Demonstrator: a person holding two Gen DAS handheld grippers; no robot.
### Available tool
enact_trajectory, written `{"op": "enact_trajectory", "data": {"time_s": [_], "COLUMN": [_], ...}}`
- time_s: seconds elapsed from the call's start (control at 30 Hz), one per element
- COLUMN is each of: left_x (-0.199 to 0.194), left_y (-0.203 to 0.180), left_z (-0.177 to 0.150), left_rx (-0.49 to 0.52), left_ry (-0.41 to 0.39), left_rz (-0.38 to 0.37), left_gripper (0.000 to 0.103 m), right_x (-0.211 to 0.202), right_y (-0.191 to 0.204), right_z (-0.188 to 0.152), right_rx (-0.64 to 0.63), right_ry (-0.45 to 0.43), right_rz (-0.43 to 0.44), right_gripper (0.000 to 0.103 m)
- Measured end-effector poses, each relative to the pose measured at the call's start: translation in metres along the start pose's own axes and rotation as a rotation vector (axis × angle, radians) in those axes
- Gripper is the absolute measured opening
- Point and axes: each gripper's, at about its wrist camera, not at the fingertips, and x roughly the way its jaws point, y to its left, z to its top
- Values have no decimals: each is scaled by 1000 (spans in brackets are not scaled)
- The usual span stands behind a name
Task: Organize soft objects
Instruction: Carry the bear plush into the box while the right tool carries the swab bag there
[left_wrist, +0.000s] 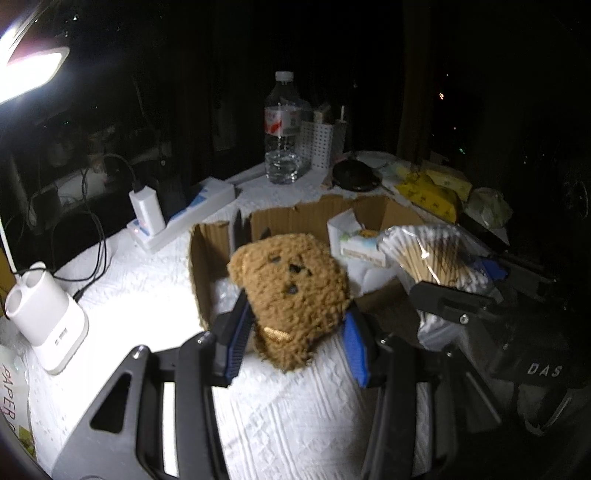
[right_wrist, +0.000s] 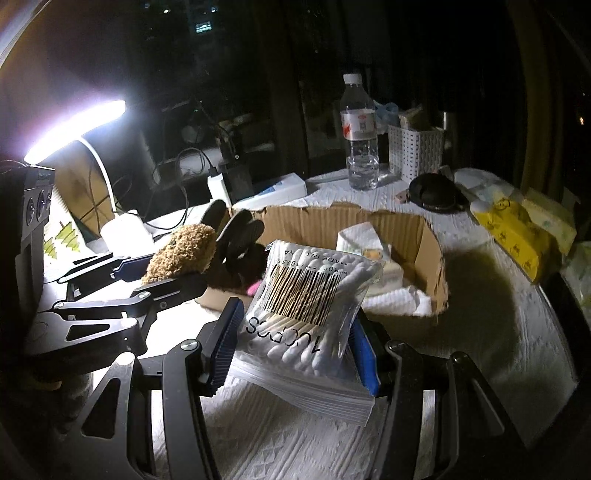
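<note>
We've got the left claw (left_wrist: 295, 328) clamped on the brown plush bear (left_wrist: 291, 295) and the right claw (right_wrist: 295, 332) gripping the bag of cotton swabs (right_wrist: 314, 295), both held just near of the cardboard box (right_wrist: 369, 221). Tissue packs already sit inside on the right. Both items remain to be dropped in, we'd judge.

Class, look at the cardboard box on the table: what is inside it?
Inside the cardboard box lie white folded tissue packs and a white towel. Its near-left corner is hidden behind the bag of cotton swabs and the plush bear.
</note>
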Motion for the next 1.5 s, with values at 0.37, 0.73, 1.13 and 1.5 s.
{"op": "enact_trajectory", "data": {"time_s": [0.37, 0.73, 1.13, 1.5], "left_x": [16, 42, 80, 95], "left_y": [-1, 7, 16, 20], "left_z": [21, 31, 25, 17], "left_rx": [6, -20, -43, -52], "left_ry": [-37, -13, 67, 107], "left_rz": [22, 38, 39, 48], "left_gripper": [47, 47, 47, 48], "right_x": [13, 40, 79, 90], "right_y": [-9, -22, -32, -34], "right_z": [23, 27, 21, 17], "right_rx": [-19, 12, 38, 44], "right_ry": [-24, -7, 44, 55], "right_rz": [-11, -1, 23, 32], "right_gripper": [58, 58, 58, 58]}}
